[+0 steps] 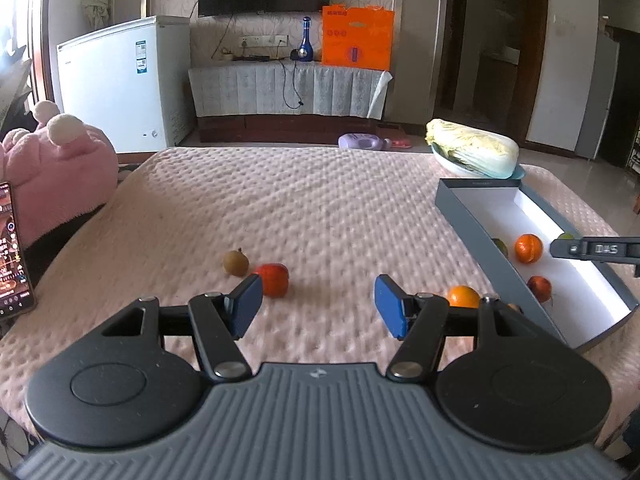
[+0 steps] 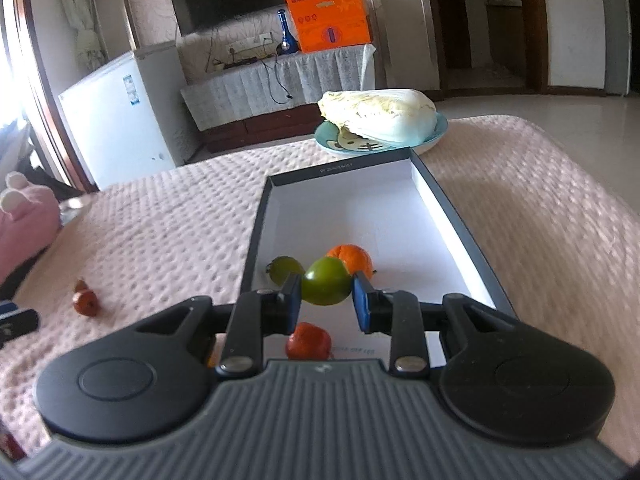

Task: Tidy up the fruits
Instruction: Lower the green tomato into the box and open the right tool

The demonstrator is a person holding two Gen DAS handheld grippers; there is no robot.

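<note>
Landmark: I use the grey box (image 2: 452, 204) with the white floor for every place.
Brown fruit (image 1: 235, 262): I see it far to the left of the box, on the pink bumpy cover (image 1: 320, 208).
Red fruit (image 1: 274, 279): it sits touching or just beside the brown one, on the side nearer the box.
Left gripper (image 1: 319, 306): I have it wide open and holding nothing. It hangs over the cover, left of the box, with the red fruit just past its left finger.
Orange fruit (image 1: 463, 296): it waits on the cover just outside the box's left wall.
Right gripper (image 2: 326, 300): its two blue pads squeeze a green fruit (image 2: 326, 286) over the near part of the box.
Inside the box: I see another green fruit (image 2: 285, 269) by the left wall, an orange one (image 2: 352, 258) behind the held fruit, and a small red one (image 2: 309, 342) under my gripper.
Cabbage (image 2: 380, 118): it lies on a blue plate (image 2: 438, 130) just behind the box's far end.
What could go wrong: I think the round green fruit may slip out early, because only its sides are pinched. If I let go from high up, it may bump the red one or roll. My left finger could also knock the red fruit away.
</note>
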